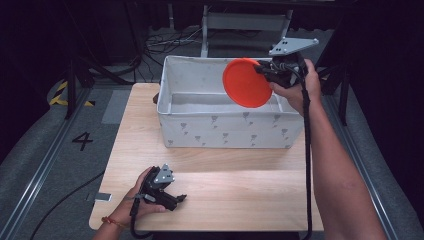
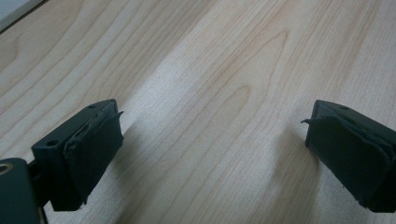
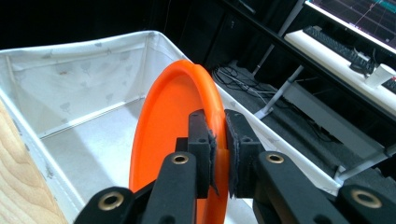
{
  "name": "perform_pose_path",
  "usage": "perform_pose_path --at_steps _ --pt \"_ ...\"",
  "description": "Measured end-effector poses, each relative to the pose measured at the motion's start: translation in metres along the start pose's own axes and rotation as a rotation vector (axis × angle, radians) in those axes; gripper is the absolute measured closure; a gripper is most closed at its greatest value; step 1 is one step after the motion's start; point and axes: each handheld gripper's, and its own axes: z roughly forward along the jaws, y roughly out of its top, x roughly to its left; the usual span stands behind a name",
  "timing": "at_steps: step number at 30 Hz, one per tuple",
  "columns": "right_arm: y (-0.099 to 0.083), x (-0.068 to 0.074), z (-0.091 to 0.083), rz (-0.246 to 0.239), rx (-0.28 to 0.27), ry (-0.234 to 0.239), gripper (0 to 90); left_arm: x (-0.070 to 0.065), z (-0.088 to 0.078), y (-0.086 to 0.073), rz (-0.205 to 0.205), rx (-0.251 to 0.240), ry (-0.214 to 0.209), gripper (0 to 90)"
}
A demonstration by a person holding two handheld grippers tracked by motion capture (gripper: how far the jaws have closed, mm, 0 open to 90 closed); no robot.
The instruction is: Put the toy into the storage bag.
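One orange plate (image 1: 246, 82) on edge over bin (image 1: 230, 127), pinched by right gripper (image 1: 266, 71); left gripper (image 1: 179, 199) spread wide.

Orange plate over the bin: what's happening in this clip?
A person works two handheld grippers at a wooden table. The right gripper pinches the rim of the orange plate, holding it tilted on edge above the white fabric bin, whose visible interior looks empty. The left gripper rests low on the table's near side, jaws wide apart and holding nothing.

Round orange plate (image 1: 247, 83) held on edge, tilted, above white bin (image 1: 230, 131)
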Motion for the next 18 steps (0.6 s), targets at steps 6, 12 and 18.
perform_pose_path --at_steps 6,12,18 --pt "-0.003 0.001 0.013 -0.011 0.025 -0.002 82.2 0.0 0.0 0.0 0.0 0.0 0.0 4.2" --pt "-0.009 0.005 0.027 -0.022 0.052 0.0 82.2 0.0 0.0 0.0 0.0 0.0 0.0 4.2" --pt "-0.017 0.009 0.039 -0.033 0.087 0.005 82.2 0.0 0.0 0.0 0.0 -0.001 -0.002 4.2"
